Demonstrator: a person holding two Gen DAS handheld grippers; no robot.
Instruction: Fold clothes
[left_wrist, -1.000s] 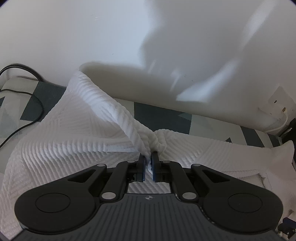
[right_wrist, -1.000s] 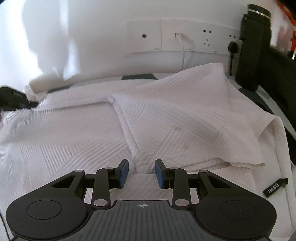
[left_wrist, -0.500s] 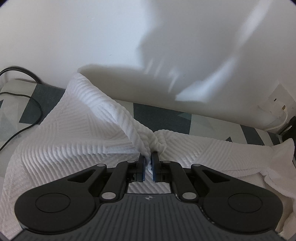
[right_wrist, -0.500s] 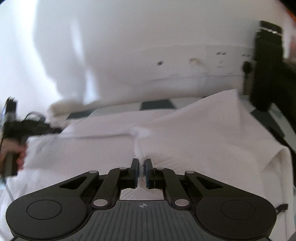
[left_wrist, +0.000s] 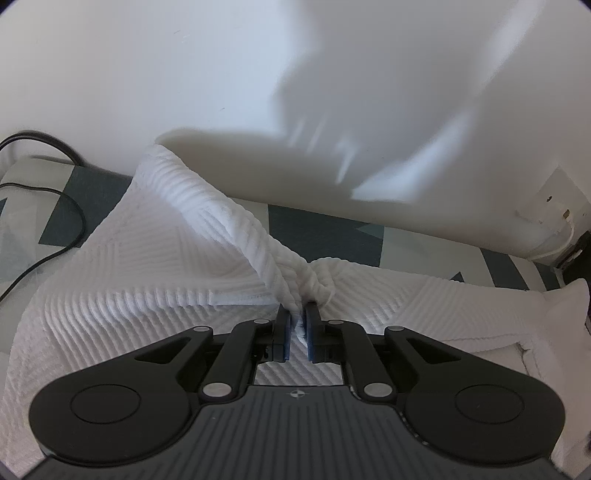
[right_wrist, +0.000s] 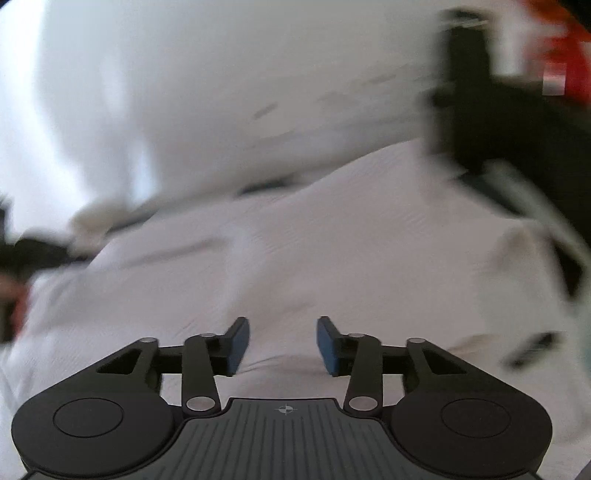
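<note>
Fabric is bunching between my left tongs (left_wrist: 296, 325), which are pinching a gathered ridge of the white ribbed garment (left_wrist: 155, 280); the cloth is rising from there in a taut fold toward the wall (left_wrist: 184, 74). The garment itself is lying spread over the patterned desk (left_wrist: 321, 232), with a black cable (left_wrist: 70, 206) curling just beside its left edge. My right tongs (right_wrist: 282, 343) are standing spread with nothing between the blue pads (right_wrist: 327, 345), hovering over the same garment; that view is smeared, so I cannot tell whether they are touching the cloth. To do this fold well, I am judging that the right side needs an edge or corner level with the left pinch before anything is carried over, so the crease runs straight. I am also watching that the lifted cloth is not dragging the cable along.
</note>
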